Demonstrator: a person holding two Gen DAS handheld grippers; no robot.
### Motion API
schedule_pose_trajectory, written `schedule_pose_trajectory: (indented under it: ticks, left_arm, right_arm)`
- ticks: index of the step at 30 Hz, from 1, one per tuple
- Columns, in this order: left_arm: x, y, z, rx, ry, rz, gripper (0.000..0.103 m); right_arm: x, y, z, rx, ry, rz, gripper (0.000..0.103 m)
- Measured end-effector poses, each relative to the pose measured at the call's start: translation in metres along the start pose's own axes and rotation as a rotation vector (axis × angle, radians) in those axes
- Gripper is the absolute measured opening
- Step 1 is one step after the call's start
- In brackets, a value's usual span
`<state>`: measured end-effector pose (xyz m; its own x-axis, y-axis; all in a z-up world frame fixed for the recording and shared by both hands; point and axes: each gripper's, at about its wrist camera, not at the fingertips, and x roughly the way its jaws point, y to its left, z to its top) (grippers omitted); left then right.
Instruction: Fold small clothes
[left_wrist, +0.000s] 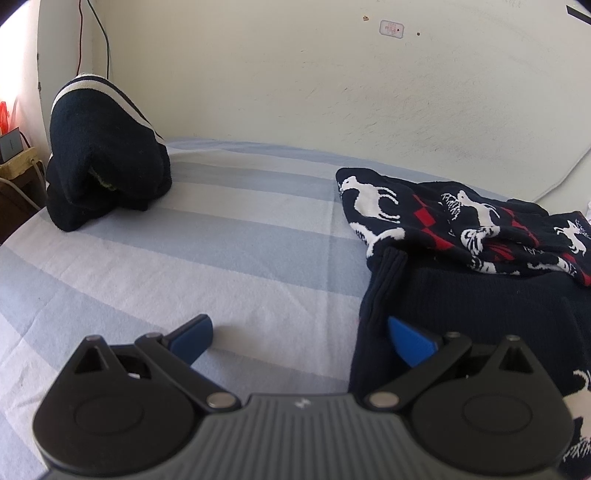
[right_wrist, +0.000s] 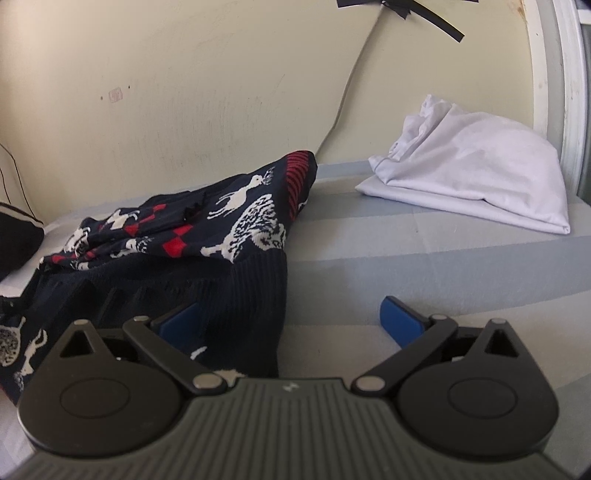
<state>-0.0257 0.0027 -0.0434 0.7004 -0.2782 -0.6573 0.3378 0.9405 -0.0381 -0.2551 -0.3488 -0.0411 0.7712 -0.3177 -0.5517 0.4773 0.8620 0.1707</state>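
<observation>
A dark bundle (left_wrist: 107, 155) lies far left of the left gripper (left_wrist: 299, 338), a white cloth (right_wrist: 476, 181) far right of the right gripper (right_wrist: 291, 321). Both stand wide, holding nothing; the sweater's (right_wrist: 184, 251) ribbed edges lie between each pair.

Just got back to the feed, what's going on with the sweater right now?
The navy reindeer sweater lies rumpled on the striped sheet, held by neither claw. The left claw and the right claw are both open, one at each side of the sweater's near edge. A dark folded garment and a white one sit aside.
</observation>
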Motion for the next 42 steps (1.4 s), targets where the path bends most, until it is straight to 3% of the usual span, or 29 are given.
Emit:
schedule_pose_trajectory:
  ticks: [14, 24, 31, 42]
  left_arm:
    - [0.0, 0.0, 0.0, 0.007, 0.004, -0.004, 0.103]
    - [0.001, 0.0, 0.0, 0.006, 0.005, -0.005, 0.103]
    - [0.0, 0.0, 0.0, 0.007, 0.005, -0.006, 0.103]
    - [0.0, 0.0, 0.0, 0.007, 0.007, -0.005, 0.103]
  right_arm:
    - [-0.009, -0.006, -0.004, 0.075, -0.033, 0.045, 0.103]
    - [-0.007, -0.003, -0.003, 0.037, -0.016, 0.024, 0.103]
    - [-0.001, 0.019, -0.007, -0.107, 0.041, -0.068, 0.103]
    - [-0.006, 0.016, -0.011, -0.07, 0.017, -0.075, 0.103]
